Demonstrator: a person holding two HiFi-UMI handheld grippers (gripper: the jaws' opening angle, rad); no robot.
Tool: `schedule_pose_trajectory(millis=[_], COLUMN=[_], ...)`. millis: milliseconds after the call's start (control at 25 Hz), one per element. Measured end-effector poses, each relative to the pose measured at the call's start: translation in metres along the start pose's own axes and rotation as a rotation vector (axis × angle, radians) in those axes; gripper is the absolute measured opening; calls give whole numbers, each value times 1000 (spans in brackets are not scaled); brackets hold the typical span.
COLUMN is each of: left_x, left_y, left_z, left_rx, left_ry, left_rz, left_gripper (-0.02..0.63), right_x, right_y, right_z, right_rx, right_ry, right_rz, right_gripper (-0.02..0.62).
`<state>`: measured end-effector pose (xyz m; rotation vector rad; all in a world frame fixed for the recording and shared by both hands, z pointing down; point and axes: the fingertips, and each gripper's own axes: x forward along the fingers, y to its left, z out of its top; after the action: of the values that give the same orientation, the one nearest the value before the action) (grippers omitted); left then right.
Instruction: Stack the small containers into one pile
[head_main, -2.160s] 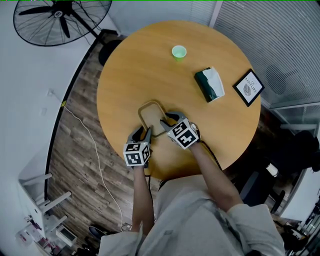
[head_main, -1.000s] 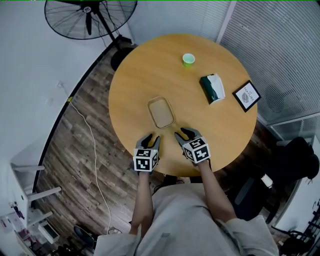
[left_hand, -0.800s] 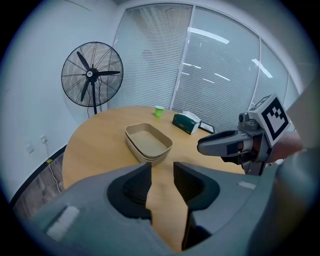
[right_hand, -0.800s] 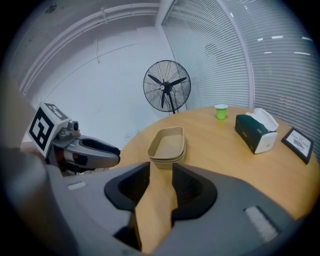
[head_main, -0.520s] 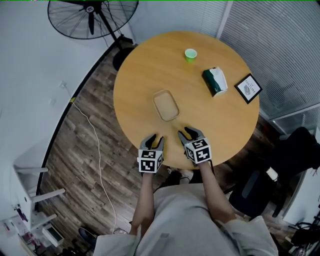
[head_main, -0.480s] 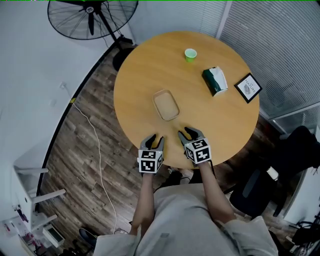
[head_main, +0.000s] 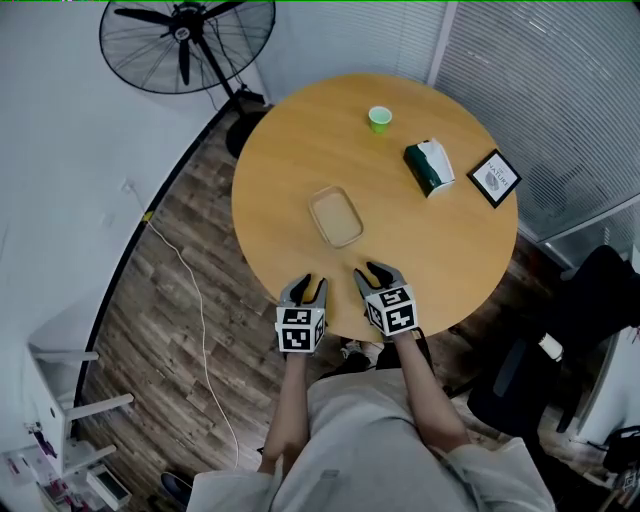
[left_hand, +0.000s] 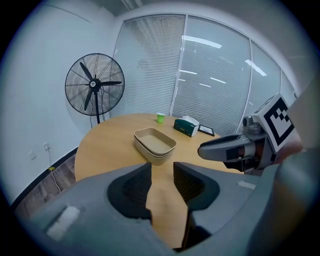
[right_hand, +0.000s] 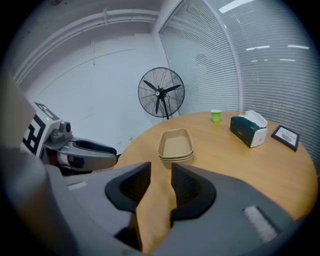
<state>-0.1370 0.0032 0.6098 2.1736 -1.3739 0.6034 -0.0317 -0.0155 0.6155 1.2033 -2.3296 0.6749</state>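
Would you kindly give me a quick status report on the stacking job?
Left gripper open, empty. Right gripper open, empty, jaws just closing slightly. Containers nested in one pile on the table. Nothing blocking them.

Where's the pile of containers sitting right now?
Head view: the pile of containers sits near the middle of the round table, left of the tissue box, with the green cup farther off toward the far edge.

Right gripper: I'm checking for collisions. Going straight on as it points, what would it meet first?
Probably the bare table just ahead of the right gripper, short of the stacked containers; depth is unclear. Its fingers, empty, have just been closing slightly.
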Motion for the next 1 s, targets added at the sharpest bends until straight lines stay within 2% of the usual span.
schedule_pose_trajectory(millis=[240, 520, 640, 800, 1000], left_x=[6, 7, 8, 7, 5], left_y=[5, 10, 12, 11, 8], left_z=[3, 8, 8, 12, 15], left_rx=[11, 4, 0, -1, 2], left_ry=[4, -3, -7, -20, -28], left_rz=[-21, -25, -20, -21, -25], left_gripper=[140, 119, 31, 1, 0], right_x=[7, 10, 12, 12, 9], right_y=[-4, -8, -9, -7, -6], right_z=[-2, 3, 3, 5, 8], right_rx=[11, 14, 15, 11, 12], right_ry=[-1, -5, -5, -9, -17], right_rz=[-13, -32, -31, -19, -7], right_gripper=[113, 57, 30, 0, 0])
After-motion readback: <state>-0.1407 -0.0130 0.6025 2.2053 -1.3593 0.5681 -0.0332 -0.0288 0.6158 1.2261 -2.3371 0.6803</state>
